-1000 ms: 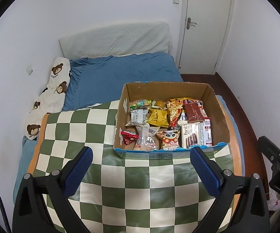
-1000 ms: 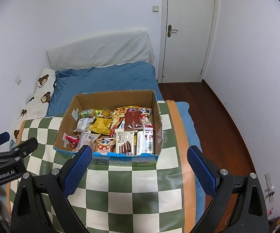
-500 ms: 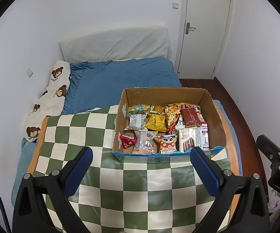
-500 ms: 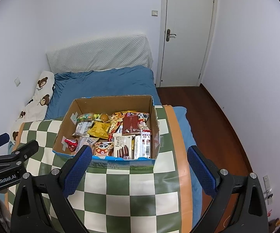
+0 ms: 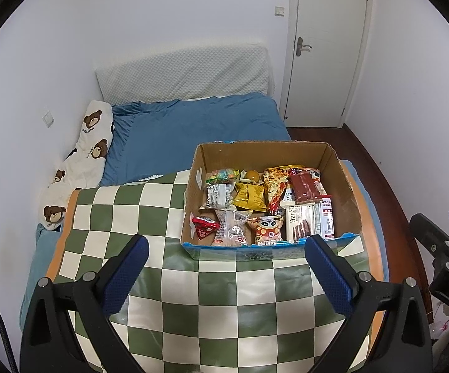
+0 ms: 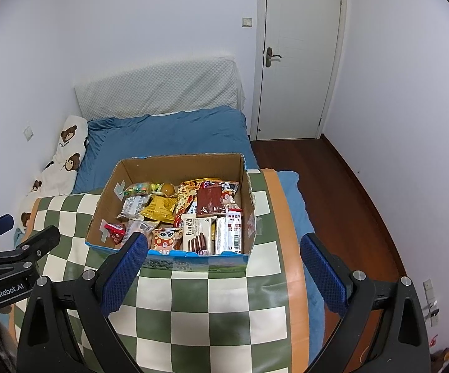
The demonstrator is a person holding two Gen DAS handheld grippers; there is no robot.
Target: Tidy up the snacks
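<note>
both claws are spread wide and hold nothing: the left gripper (image 5: 226, 275) and right gripper (image 6: 223, 272) hover above the checkered cloth (image 5: 193, 304), touching nothing. the cardboard box (image 5: 342, 183) of snacks (image 5: 261, 208) (packets packed close) sits at the cloth's far right corner.

White walls, blue bed (image 5: 193, 124), white door (image 6: 299, 62).

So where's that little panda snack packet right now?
The panda packet lies inside the cardboard box, at its near edge around the middle, between a clear-wrapped snack on its left and the Franzzi biscuit box on its right.
</note>
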